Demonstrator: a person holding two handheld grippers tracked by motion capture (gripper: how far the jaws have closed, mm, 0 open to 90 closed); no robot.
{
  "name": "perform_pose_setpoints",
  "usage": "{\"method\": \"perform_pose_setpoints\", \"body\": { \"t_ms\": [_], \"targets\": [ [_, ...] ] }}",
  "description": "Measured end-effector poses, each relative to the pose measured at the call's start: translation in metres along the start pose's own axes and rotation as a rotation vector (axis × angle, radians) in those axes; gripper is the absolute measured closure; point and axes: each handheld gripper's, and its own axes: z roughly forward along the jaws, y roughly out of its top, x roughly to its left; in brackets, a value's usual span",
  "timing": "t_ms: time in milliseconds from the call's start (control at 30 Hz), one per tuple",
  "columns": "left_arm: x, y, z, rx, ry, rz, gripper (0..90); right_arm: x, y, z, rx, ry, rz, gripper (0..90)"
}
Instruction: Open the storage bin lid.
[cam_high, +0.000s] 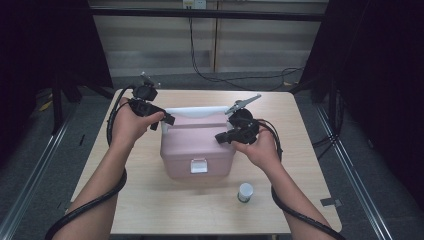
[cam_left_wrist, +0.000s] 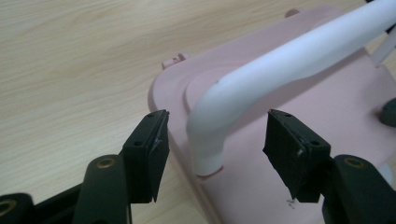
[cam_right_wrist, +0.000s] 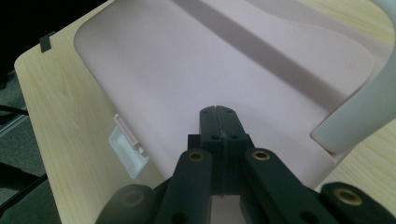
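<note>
- High view: nearest the camera, both forearms come up over the worktop, with a small white-capped jar standing just ahead of the right forearm, near the front edge. Mid-worktop sits the pink box, white latch facing the person. The left gripper is at the box's far left corner; the right gripper lies over the lid's right side.
- Left gripper view: the left gripper has its jaws spread apart, one on either side of the foot of the white handle, pads not touching it. One jaw hangs past the lid's edge over bare wood.
- Right gripper view: the right gripper has its jaws pressed fully together, nothing between them, tips over the pink lid. The handle's other end curves in just to the right; the latch shows at the left.
</note>
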Motion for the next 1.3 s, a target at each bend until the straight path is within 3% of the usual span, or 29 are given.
{"method": "perform_pose_setpoints", "body": {
  "t_ms": [333, 633, 933, 1067, 1200, 1233, 1300],
  "targets": [
    [-0.002, 0.003, 0.022, 0.012, 0.037, -0.005, 45.9, -0.001, -0.001, 0.0, -0.007, 0.007, 0.004, 90.0],
    [-0.007, 0.008, 0.023, 0.04, 0.079, 0.018, 68.4, -0.001, -0.002, 0.0, -0.013, 0.013, 0.01, 90.0],
    [-0.007, 0.008, 0.021, 0.064, 0.076, 0.042, 71.2, -0.004, -0.004, -0.001, -0.033, 0.03, 0.013, 90.0],
    [-0.007, 0.008, 0.021, 0.064, 0.071, 0.045, 71.4, -0.001, -0.003, -0.002, -0.021, 0.009, -0.02, 90.0],
    [-0.006, 0.008, 0.021, 0.059, 0.074, 0.059, 71.7, -0.003, -0.005, -0.005, -0.025, 0.002, -0.011, 90.0],
    [-0.005, 0.009, 0.021, 0.059, 0.079, 0.078, 71.8, -0.003, -0.006, -0.006, -0.028, 0.01, -0.008, 90.0],
    [-0.006, 0.01, 0.02, 0.06, 0.076, 0.072, 71.8, -0.005, -0.008, -0.008, -0.037, 0.007, -0.009, 90.0]
  ]
}}
